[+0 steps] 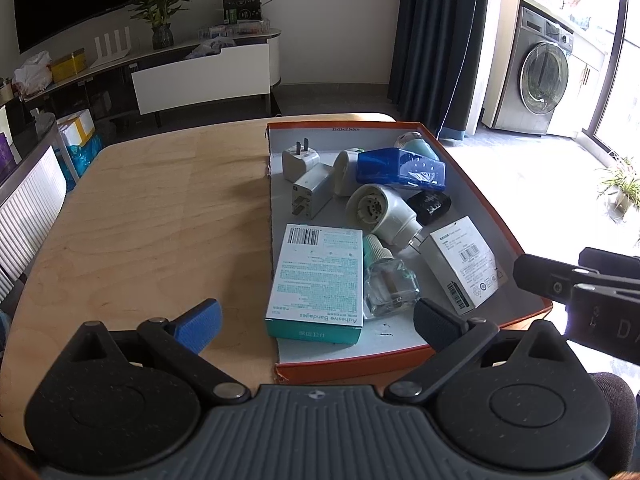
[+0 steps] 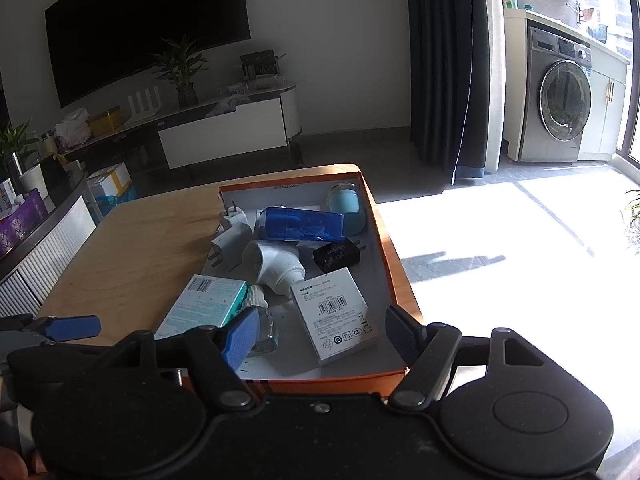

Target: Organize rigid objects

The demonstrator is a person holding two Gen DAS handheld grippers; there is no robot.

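Orange box lid on wooden table, heaped with chargers, adhesive-bandage box, blue case: loose clutter gathered for sorting. Left gripper and right gripper near lid's front edge, both spread wide, empty.
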